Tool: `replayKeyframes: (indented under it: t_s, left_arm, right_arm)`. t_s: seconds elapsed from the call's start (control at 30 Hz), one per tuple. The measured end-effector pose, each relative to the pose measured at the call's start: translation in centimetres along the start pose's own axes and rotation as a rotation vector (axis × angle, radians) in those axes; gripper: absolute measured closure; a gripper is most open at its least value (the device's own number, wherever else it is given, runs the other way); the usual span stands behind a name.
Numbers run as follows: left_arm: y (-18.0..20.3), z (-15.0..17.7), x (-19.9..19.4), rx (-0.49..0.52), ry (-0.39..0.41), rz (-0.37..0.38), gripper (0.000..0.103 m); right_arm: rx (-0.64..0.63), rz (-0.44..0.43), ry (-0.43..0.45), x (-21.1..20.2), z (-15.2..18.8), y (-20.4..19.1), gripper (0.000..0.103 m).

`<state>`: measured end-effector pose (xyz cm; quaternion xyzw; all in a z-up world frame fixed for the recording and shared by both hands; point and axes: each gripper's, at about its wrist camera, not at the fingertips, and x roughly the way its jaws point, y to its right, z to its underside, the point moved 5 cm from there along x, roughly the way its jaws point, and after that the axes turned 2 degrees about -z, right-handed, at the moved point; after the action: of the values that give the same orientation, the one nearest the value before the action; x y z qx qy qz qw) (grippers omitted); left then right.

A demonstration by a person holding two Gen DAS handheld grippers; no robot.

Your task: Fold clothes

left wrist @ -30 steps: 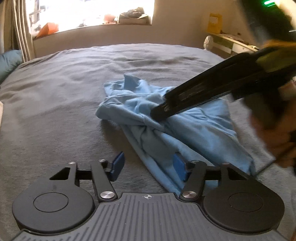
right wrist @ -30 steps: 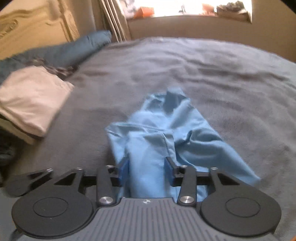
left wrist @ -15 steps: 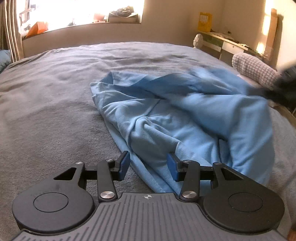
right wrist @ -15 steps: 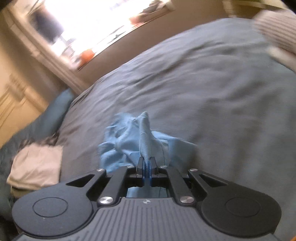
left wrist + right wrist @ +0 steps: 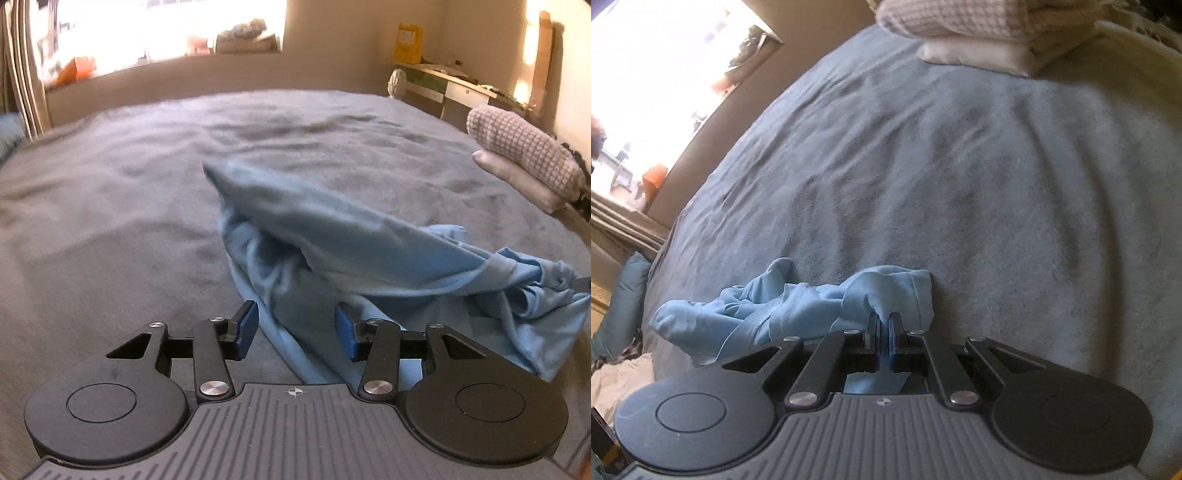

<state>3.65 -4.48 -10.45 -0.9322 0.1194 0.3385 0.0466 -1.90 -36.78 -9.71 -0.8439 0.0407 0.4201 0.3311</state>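
The right gripper (image 5: 884, 325) is pinching the crumpled light-blue cotton garment (image 5: 332, 236) at lower centre; the left gripper (image 5: 295, 326), spread, is best gripping the near hem.

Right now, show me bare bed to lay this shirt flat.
Free: the grey blanket left of the blue shirt, toward the curtain, and the stretch beyond it up to the window wall. Crowded: the bed's right edge, where the checked pillow sits, and by the right gripper, which bunches cloth.
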Motion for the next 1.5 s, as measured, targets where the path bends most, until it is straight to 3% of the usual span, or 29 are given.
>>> replayKeyframes:
  t_s: [0.23, 0.33, 0.47, 0.6, 0.7, 0.77, 0.8, 0.83, 0.87, 0.9, 1.07, 1.27, 1.5]
  left_arm:
    - [-1.1, -2.1, 0.4, 0.051, 0.03, -0.044, 0.045]
    - [-2.9, -2.9, 1.0, -0.077, -0.009, 0.028, 0.044]
    - [-6.0, -4.1, 1.7, -0.334, -0.042, 0.146, 0.04]
    - [-6.2, -5.6, 3.3, -0.313, -0.062, 0.154, 0.039]
    - [-5.1, -6.5, 4.6, -0.231, -0.057, 0.103, 0.042]
    - [-4.5, -7.1, 5.4, -0.208, -0.045, 0.076, 0.064]
    - [-4.2, -7.4, 5.8, -0.197, -0.039, 0.062, 0.069]
    - [-4.1, -7.6, 6.0, -0.187, -0.033, 0.047, 0.08]
    - [-4.0, -7.8, 6.0, -0.179, -0.026, 0.031, 0.091]
    - [-4.0, -8.0, 6.1, -0.17, -0.02, 0.015, 0.093]
    - [-5.4, -8.8, 4.6, -0.226, 0.035, -0.046, 0.097]
    - [-9.7, -10.5, 1.8, -0.369, 0.113, -0.115, 0.098]
    - [-15.0, -13.0, 2.7, -0.436, 0.162, -0.315, 0.103]
  right_arm:
    - [-0.108, 0.036, -0.007, -0.4, -0.2, -1.0, 0.097]
    - [-0.087, 0.027, -0.02, -0.7, 0.1, -0.7, 0.09]
    - [-0.022, -0.009, -0.03, -1.1, 0.7, 0.2, 0.071]
    - [0.02, -0.037, -0.047, -0.7, 1.2, 0.6, 0.063]
    - [0.032, -0.033, -0.057, 0.0, 1.7, 0.5, 0.063]
    - [0.03, -0.022, -0.057, 0.6, 2.0, 0.5, 0.063]
    - [0.021, -0.016, -0.051, 0.8, 2.1, 0.4, 0.065]
    - [0.007, -0.008, -0.042, 1.0, 2.2, 0.2, 0.069]
    - [-0.007, 0.001, -0.033, 1.2, 2.3, 0.1, 0.077]
    - [-0.027, 0.009, -0.021, 1.2, 2.2, -0.2, 0.088]
    - [-0.12, 0.015, 0.07, 0.7, 0.5, -2.3, 0.095]
    - [-0.28, -0.04, 0.208, 1.1, -5.1, -7.5, 0.096]
    - [-0.438, -0.079, 0.303, 5.9, -12.5, -14.6, 0.097]
